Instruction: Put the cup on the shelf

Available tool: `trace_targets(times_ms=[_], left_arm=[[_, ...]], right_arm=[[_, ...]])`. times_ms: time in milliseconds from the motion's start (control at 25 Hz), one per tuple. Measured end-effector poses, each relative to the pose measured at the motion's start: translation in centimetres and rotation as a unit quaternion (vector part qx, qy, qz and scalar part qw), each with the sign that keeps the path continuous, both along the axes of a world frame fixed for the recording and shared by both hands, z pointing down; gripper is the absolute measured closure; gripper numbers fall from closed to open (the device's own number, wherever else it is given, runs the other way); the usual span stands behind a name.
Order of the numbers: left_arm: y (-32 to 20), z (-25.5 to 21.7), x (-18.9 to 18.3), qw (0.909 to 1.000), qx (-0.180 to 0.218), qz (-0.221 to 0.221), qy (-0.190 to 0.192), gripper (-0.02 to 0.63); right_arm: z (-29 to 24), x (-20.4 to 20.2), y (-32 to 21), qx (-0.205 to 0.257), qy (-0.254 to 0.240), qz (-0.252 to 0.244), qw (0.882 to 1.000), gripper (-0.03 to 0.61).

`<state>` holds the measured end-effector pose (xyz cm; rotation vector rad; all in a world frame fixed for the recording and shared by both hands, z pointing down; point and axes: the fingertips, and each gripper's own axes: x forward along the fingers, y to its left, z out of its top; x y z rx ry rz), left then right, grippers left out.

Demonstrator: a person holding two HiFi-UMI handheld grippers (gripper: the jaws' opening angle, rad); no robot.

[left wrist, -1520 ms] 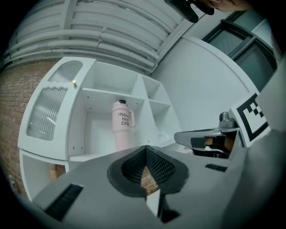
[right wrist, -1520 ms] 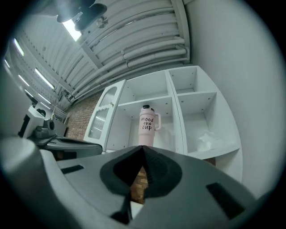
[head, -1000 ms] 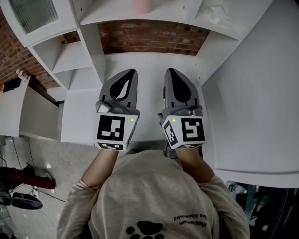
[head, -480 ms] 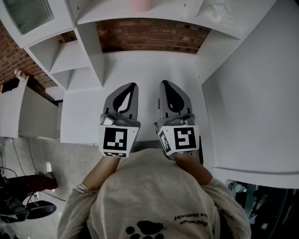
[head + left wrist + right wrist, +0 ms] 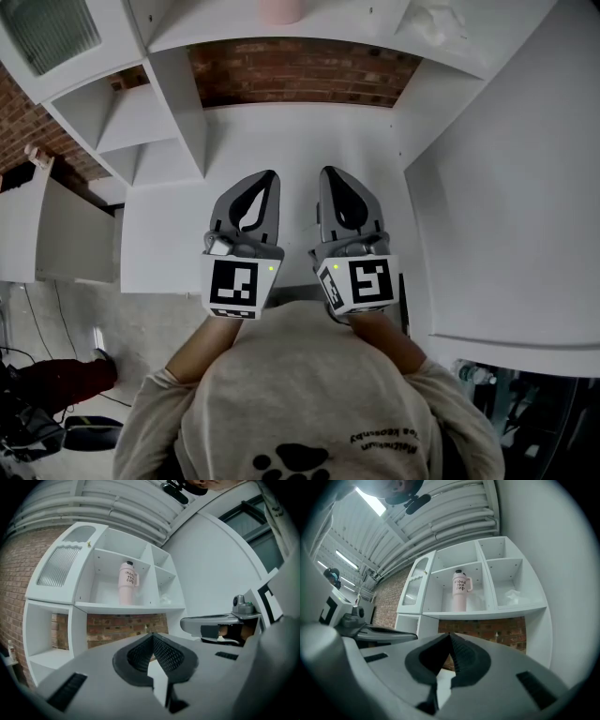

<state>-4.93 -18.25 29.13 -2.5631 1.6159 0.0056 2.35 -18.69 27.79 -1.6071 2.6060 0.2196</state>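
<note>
The cup (image 5: 460, 591) stands upright on the shelf (image 5: 483, 611), in the middle box of the top row. It is pink and tall, with a lid and a handle. Nothing touches it, so the job looks done.

The left gripper (image 5: 266, 178) and the right gripper (image 5: 329, 175) are low down, side by side over the white desk (image 5: 300, 131). They are well apart from the cup. Both have their jaws pressed together, tip to tip, with nothing in them.

What could go wrong? I think the cup is the thing to watch. It is tall and thin, so a bump near its top could tip it. That could happen if a gripper goes up to the shelf and pokes it. The jaws are closed, so they would push the cup, not catch it. If it tips forward, it could fall off the shelf onto the desk. I cannot tell how near the front edge the cup stands, so I cannot say how easy that is.

There is a crumpled white thing (image 5: 513, 595) in the box just right of the cup. A wall stands between them, so it should not bother the cup.

The safest thing is for both grippers to be down and away from the shelf.
</note>
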Motion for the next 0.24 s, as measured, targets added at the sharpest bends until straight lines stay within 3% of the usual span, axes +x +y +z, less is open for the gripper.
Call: trace_targets(times_ms=[240], left_arm=[[-0.3, 0.35, -0.26, 1.0, 0.005, 0.006, -0.001, 0.606]], right_arm=[[0.47, -0.41, -0.09, 0.003, -0.002, 0.001, 1.0, 0.571]])
